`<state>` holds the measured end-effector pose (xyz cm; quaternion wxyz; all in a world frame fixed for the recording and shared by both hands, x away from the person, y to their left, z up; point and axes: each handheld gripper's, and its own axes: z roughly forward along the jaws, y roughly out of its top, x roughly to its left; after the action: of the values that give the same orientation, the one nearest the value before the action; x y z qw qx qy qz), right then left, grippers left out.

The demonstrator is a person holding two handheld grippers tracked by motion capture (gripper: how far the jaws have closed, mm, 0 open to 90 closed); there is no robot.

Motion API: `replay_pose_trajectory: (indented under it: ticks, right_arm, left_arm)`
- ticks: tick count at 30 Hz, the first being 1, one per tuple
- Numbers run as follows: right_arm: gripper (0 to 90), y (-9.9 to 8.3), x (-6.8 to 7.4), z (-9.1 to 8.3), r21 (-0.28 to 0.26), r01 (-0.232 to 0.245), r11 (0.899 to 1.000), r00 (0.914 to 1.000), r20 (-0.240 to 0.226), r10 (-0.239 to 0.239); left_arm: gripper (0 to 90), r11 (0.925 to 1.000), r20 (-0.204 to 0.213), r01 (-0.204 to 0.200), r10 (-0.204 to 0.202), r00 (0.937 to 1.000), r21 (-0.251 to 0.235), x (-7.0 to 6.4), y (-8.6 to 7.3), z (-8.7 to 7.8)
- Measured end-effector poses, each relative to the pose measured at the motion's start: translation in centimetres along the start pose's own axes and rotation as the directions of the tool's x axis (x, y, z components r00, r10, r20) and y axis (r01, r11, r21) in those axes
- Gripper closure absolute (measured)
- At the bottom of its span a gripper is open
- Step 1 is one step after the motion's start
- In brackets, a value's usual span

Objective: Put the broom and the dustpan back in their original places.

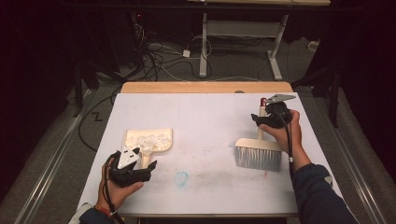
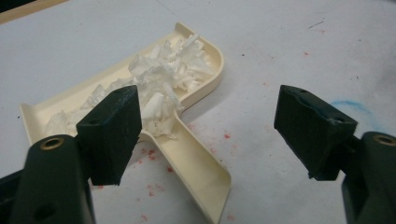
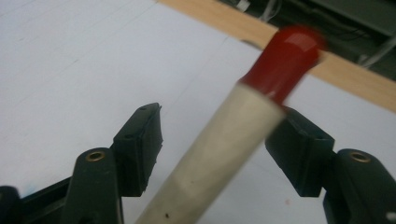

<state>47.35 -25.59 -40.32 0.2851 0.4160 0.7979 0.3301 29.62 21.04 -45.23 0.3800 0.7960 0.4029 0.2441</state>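
Judging by the heap of white shreds (image 2: 159, 84) already lying in the cream dustpan (image 1: 161, 148), your sweeping looks mostly done — what seems left is to lift or empty the pan and put the brush (image 1: 258, 151) down. Your left hand-held gripper (image 1: 140, 168) sits at the near-left of the worktop (image 1: 210, 112), jaws spread wide with the dustpan's handle (image 2: 196, 168) lying between them, not yet clamped. Your right hand-held gripper (image 1: 264, 119) is around the brush's pale handle (image 3: 219, 154), whose bristles rest on the worktop at the right; the jaws stand apart on either side of it rather than pinching. The right gripper view shows that gap and the handle's red tip (image 3: 287, 56) — the high view hides the gap behind your hand. A faint blue mark (image 1: 181, 178) remains near the front edge.
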Motion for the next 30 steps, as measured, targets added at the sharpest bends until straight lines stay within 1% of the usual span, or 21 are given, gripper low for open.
replay_pose_trajectory:
  ticks: [3, 4, 6, 9, 11, 12, 13, 14, 15, 16, 18, 19, 21, 24, 25, 26, 27, 30]
  right_arm:
    - [32.0, 0.0, -0.6, -0.6, -0.071, -0.053, 0.996, 0.9977, 0.039, 0.056]
    - [32.2, 0.0, -0.8, -0.9, -0.092, -0.067, 0.994, 0.9965, 0.042, 0.071]
    - [32.2, -0.1, -1.1, -1.5, -0.124, -0.085, 0.989, 0.9958, 0.023, 0.088]
    - [32.9, -0.4, -1.2, -2.3, -0.159, -0.091, 0.983, 0.9954, 0.016, 0.094]
    - [33.1, -0.7, -1.2, -2.9, -0.192, -0.100, 0.976, 0.9944, 0.013, 0.105]
    - [32.3, -0.8, -1.2, -3.3, -0.198, -0.112, 0.974, 0.9935, -0.006, 0.113]
    - [32.0, -0.8, -1.1, -3.5, -0.201, -0.116, 0.973, 0.9931, -0.013, 0.116]
    - [32.2, -0.9, -1.0, -3.9, -0.210, -0.114, 0.971, 0.9933, -0.008, 0.115]
    - [32.6, -1.0, -0.8, -4.3, -0.228, -0.099, 0.969, 0.9949, -0.004, 0.101]
    - [32.4, -1.0, -0.7, -4.7, -0.240, -0.083, 0.967, 0.9964, -0.004, 0.085]
    - [31.6, -1.2, -0.3, -5.6, -0.260, -0.059, 0.964, 0.9982, -0.012, 0.058]
    - [31.6, -1.3, -0.1, -6.1, -0.275, -0.054, 0.960, 0.9985, -0.021, 0.050]
    - [29.9, -1.4, 0.1, -6.8, -0.287, -0.043, 0.957, 0.9986, -0.043, 0.032]
    - [30.5, -1.6, 0.6, -8.1, -0.326, -0.035, 0.945, 0.9989, -0.041, 0.023]
    - [30.4, -1.7, 0.7, -8.5, -0.341, -0.021, 0.940, 0.9994, -0.034, 0.011]
    - [30.3, -1.8, 0.9, -8.9, -0.347, -0.016, 0.938, 0.9996, -0.027, 0.007]
    - [30.1, -1.9, 1.0, -9.3, -0.351, -0.006, 0.936, 0.9995, -0.030, -0.004]
    - [29.3, -2.5, 1.2, -10.4, -0.363, 0.002, 0.932, 0.9995, -0.028, -0.013]
  left_arm:
    - [21.3, 0.9999, -0.003, -0.011, 0.011, 0.9999, -0.005, -0.2, 0.0, 0.0]
    - [21.2, 0.9999, -0.001, -0.015, 0.015, 0.9999, -0.003, -0.2, 0.0, 0.0]
    - [20.8, 0.9996, -0.004, -0.028, 0.028, 0.9996, 0.004, -0.3, -0.1, 0.1]
    - [20.8, 0.9980, -0.012, -0.062, 0.062, 0.9980, 0.012, -0.6, -0.2, 0.1]
    - [19.2, 0.9961, -0.005, -0.088, 0.088, 0.9961, 0.013, -0.7, -0.4, 0.1]
    - [18.5, 0.9956, -0.004, -0.093, 0.093, 0.9957, 0.013, -0.8, -0.6, 0.1]
    - [18.5, 0.9948, -0.002, -0.101, 0.101, 0.9949, 0.017, -0.9, -0.7, 0.1]
    - [18.5, 0.9941, -0.006, -0.107, 0.107, 0.9942, 0.021, -0.9, -0.9, 0.1]
    - [18.5, 0.9938, -0.012, -0.109, 0.109, 0.9939, 0.022, -0.9, -1.0, 0.0]
    - [18.5, 0.9940, -0.010, -0.108, 0.108, 0.9941, 0.021, -0.9, -1.0, 0.0]
    - [18.5, 0.9942, -0.013, -0.106, 0.107, 0.9942, 0.017, -0.8, -1.1, -0.1]
    - [18.5, 0.9942, -0.016, -0.106, 0.107, 0.9942, 0.016, -0.8, -1.1, 0.0]
    - [18.5, 0.9941, -0.025, -0.106, 0.107, 0.9940, 0.024, -0.8, -1.1, 0.1]
    - [18.5, 0.9924, -0.026, -0.118, 0.119, 0.9925, 0.035, -0.9, -1.2, 0.4]
    - [18.5, 0.9919, -0.031, -0.121, 0.122, 0.9920, 0.037, -1.0, -1.2, 0.5]
    - [18.5, 0.9915, -0.028, -0.124, 0.125, 0.9917, 0.039, -1.0, -1.2, 0.5]
    - [18.5, 0.9914, -0.025, -0.126, 0.127, 0.9916, 0.037, -1.0, -1.2, 0.6]
    - [18.5, 0.9907, -0.022, -0.132, 0.133, 0.9909, 0.035, -1.0, -1.2, 0.6]
